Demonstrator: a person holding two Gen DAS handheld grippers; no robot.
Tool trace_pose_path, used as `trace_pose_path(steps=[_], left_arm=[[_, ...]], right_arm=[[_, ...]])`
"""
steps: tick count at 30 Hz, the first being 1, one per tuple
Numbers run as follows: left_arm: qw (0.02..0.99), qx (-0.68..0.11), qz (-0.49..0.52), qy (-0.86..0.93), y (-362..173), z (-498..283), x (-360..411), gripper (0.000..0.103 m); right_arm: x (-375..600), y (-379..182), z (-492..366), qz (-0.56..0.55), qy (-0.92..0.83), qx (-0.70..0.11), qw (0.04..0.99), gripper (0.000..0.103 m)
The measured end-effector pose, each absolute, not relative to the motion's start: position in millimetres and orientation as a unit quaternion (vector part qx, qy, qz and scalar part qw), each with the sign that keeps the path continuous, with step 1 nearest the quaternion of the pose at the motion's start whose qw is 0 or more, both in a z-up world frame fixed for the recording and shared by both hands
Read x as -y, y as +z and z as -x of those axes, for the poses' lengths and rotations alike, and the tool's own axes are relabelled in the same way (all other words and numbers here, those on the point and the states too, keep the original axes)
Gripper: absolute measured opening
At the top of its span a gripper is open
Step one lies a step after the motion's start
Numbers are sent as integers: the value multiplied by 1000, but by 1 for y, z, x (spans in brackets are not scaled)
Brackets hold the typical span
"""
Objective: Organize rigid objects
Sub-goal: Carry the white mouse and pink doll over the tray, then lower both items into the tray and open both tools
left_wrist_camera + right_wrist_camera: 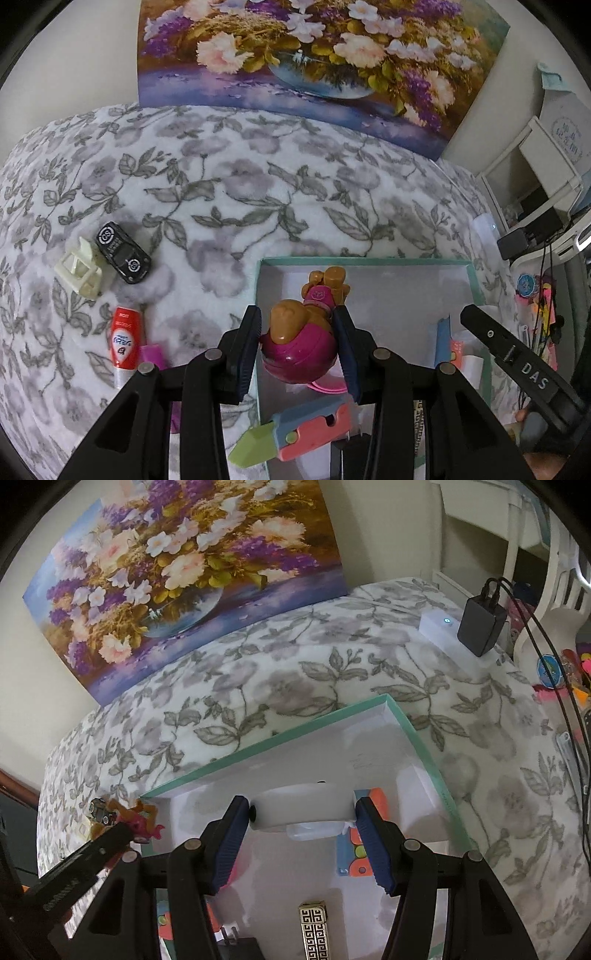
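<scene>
Toys and other small rigid things are being gathered into a teal-rimmed box (pixel 369 261) on a flower-patterned bed (pixel 258 184).

Left wrist view: the left gripper (pixel 298 345) has its fingers clamped on a toy dog (pixel 299 343) with a magenta body, held over the near left part of the box. Already in the box are a pink-and-blue block toy (pixel 314 432) with a green tip poking over the near left rim, and a blue-and-orange piece (pixel 448 343) at the right. Still out on the bed, to the left of the box, lie a black toy car (pixel 123 253), a cream plastic frame (pixel 79 273) touching it, a red tube (pixel 125 339) and a magenta thing (pixel 153 356) just beside the tube.

Right wrist view: the right gripper (pixel 303 825) has its fingers clamped on the ends of a white cylinder (pixel 301 806), held over the middle of the box. Below it in the box lie a clear plastic piece (pixel 314 830), a colourful card (pixel 356 853), a gold-patterned lighter (pixel 314 932) and a black plug (pixel 236 949) at the near edge. The left gripper with the dog shows at the far left, at the box's left rim.

By my judgement the job is past halfway: several things are boxed, two are about to be set down, and four or so wait on the bed.
</scene>
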State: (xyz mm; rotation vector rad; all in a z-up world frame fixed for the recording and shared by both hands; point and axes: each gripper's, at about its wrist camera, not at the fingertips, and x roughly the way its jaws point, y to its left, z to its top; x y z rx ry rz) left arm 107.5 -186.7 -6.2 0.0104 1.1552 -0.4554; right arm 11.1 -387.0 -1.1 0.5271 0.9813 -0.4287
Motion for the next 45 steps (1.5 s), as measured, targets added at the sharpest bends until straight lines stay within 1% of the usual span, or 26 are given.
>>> trace_pose_path(steps=[9, 20, 25, 27, 29, 30, 34, 36, 37, 42, 44, 45], left_arm=[[820, -531, -24, -213, -13, -106, 197, 42], [812, -546, -43, -202, -25, -105, 200, 42], [810, -550, -52, -198, -26, -105, 201, 42], [811, -549, -53, -198, -24, -105, 201, 44], [810, -548, -51, -201, -20, -105, 200, 52], [810, -549, -49, -202, -18, -105, 200, 54], [815, -543, -46, -198, -6, -106, 195, 55], [819, -538, -43, -194, 1, -107, 192, 58], [821, -537, -41, -191, 5, -108, 190, 61], [831, -529, -29, -168, 20, -112, 174, 63], [835, -527, -21, -157, 25, -115, 166, 72], [837, -526, -17, -151, 26, -116, 162, 74]], right_arm=[[371, -7, -22, -227, -179, -480, 828, 63], [366, -15, -25, -219, -173, -498, 821, 63], [365, -19, -27, -216, -174, -508, 815, 65], [365, -18, -27, -217, -175, -507, 816, 65], [365, -17, -27, -216, -177, -507, 816, 65], [365, -17, -27, -215, -178, -506, 816, 65], [367, -8, -25, -218, -181, -496, 821, 66], [367, 0, -24, -213, -183, -490, 825, 70], [366, 4, -24, -209, -184, -487, 827, 71], [361, 20, -24, -195, -185, -473, 839, 72], [358, 25, -24, -189, -185, -470, 842, 73], [356, 26, -25, -186, -185, -469, 843, 73]])
